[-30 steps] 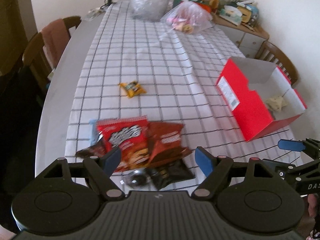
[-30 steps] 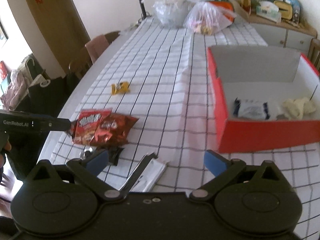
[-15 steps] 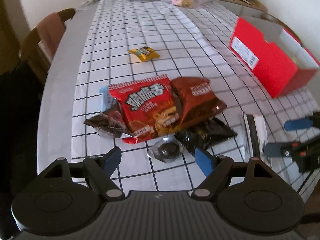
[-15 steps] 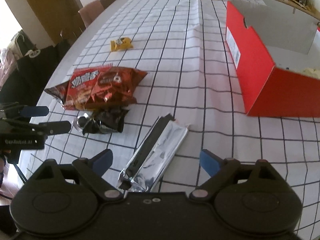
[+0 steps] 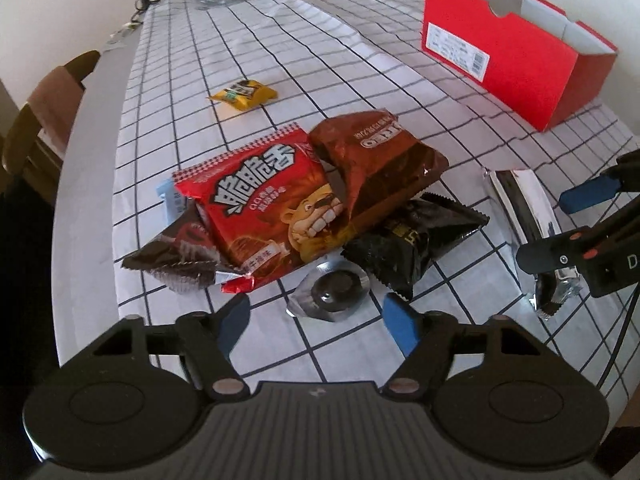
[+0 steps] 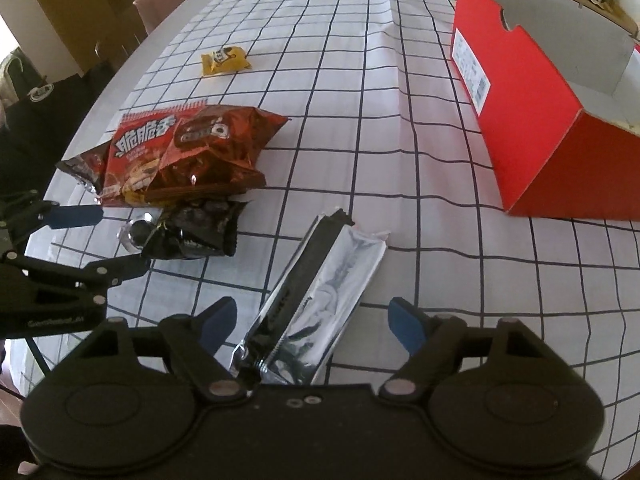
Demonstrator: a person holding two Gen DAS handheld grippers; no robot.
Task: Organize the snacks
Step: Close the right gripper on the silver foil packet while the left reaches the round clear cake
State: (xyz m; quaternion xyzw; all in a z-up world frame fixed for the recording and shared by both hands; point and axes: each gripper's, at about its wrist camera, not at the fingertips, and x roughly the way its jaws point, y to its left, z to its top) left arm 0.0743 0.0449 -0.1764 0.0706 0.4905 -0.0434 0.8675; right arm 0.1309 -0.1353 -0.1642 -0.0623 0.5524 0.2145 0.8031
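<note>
Barely started, I judge: snack pile (image 5: 304, 208), silver pack (image 6: 320, 300) and yellow pack (image 5: 244, 94) lie on the bench, outside the red box (image 6: 532, 120). My left hand-held gripper (image 5: 316, 322) and right hand-held gripper (image 6: 310, 324) gape, holding nothing.

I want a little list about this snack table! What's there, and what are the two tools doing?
surface: table with a white grid cloth
snack pile: red lion bag, brown cookie bag, black packet, round foil-wrapped snack, all bunched together
alone: yellow packet, apart from the pile
silver packet: flat, lying between the right tool's fingers
red box: open top
left tool: open, by the round snack
right tool: open, holding nothing
</note>
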